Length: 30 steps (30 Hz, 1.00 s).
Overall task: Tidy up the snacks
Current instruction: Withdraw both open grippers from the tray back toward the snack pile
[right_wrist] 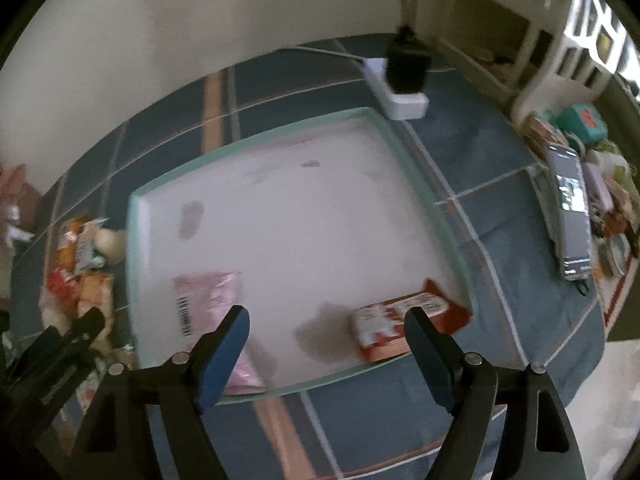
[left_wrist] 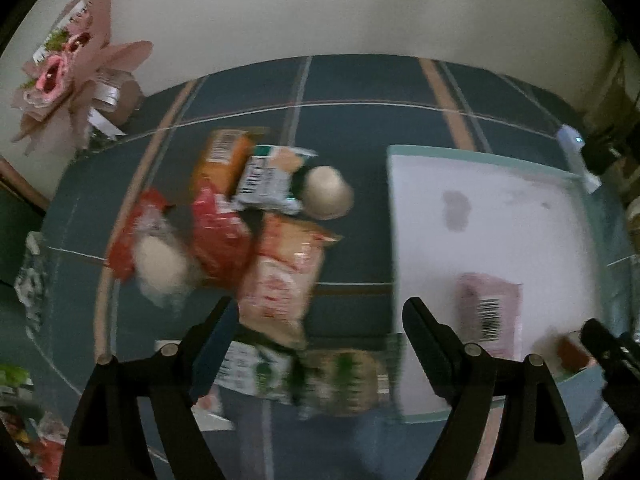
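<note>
A white tray with a green rim (right_wrist: pixel 256 136) lies on a blue plaid cloth. In it are a pink packet (right_wrist: pixel 208 292) and a red-and-white packet (right_wrist: pixel 396 316). My right gripper (right_wrist: pixel 326 320) stands open above the tray's near edge, between those two packets, holding nothing. My left gripper (left_wrist: pixel 320 316) is open over the cloth left of the tray (left_wrist: pixel 394 216), holding nothing. A heap of snack packets lies beyond it: an orange-pink packet (left_wrist: pixel 284 276), a red one (left_wrist: pixel 220 236), a white-green one (left_wrist: pixel 268 180) and an orange one (left_wrist: pixel 224 156). The pink packet (left_wrist: pixel 490 308) shows at the right.
A pink paper flower bouquet (left_wrist: pixel 76 64) stands at the table's far left. A white power strip with a black plug (right_wrist: pixel 404 80) lies behind the tray. A phone (right_wrist: pixel 572 208) and more clutter sit at the right edge. A green-brown packet (left_wrist: pixel 344 380) lies under the left gripper.
</note>
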{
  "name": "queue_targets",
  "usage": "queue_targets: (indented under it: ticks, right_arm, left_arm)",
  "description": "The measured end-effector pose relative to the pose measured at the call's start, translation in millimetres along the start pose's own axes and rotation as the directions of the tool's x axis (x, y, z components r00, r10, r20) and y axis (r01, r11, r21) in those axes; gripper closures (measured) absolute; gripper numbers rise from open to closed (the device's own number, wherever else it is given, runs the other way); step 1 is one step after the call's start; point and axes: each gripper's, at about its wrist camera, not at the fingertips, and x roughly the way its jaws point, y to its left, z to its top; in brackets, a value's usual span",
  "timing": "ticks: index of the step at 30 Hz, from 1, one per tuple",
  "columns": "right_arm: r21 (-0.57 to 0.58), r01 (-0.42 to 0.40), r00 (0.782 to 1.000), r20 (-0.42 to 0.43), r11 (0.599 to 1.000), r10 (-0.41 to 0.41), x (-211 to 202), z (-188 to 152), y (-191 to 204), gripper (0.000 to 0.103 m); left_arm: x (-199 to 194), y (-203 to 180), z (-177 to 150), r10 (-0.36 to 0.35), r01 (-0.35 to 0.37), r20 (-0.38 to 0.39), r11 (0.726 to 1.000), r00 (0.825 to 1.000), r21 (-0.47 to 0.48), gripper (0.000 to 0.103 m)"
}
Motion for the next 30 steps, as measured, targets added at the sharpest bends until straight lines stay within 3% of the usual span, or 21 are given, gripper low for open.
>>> queue_targets:
  ticks: [5, 7, 8, 19, 30]
  right_arm:
    - [-0.041, -0.027, 1.0, -0.003, 0.999, 0.027, -1, -5, 24, 0.02]
    - [-0.053, -0.028, 1.0, -0.004, 0.998, 0.028, 2, -8, 31, 0.01]
    - [-0.057, -0.025, 1.0, -0.002, 0.998, 0.025, 3, -9, 35, 0.0]
    - [-0.138, -0.01, 1.0, 0.025, 0.99, 0.014, -3, -23, 71, 0.0]
    - [-0.247, -0.088, 0.996, -0.015, 0.965, 0.087, -2, -49, 139, 0.0]
  left_arm:
    - [0, 31, -1, 0.038, -0.037, 0.008, 0.998, 0.999, -0.042, 0.017]
    - [-2, 43, -2, 0.072, -0.071, 0.018, 0.995, 0.997, -0.065, 0.0]
    - [-3, 47, -2, 0.084, -0.082, 0.025, 0.994, 0.996, -0.073, 0.0]
    - [-15, 106, -9, 0.057, -0.043, 0.064, 0.977, 0.996, -0.208, 0.0]
    - [-20, 170, -22, 0.075, -0.048, 0.064, 0.935, 0.995, -0.351, 0.0]
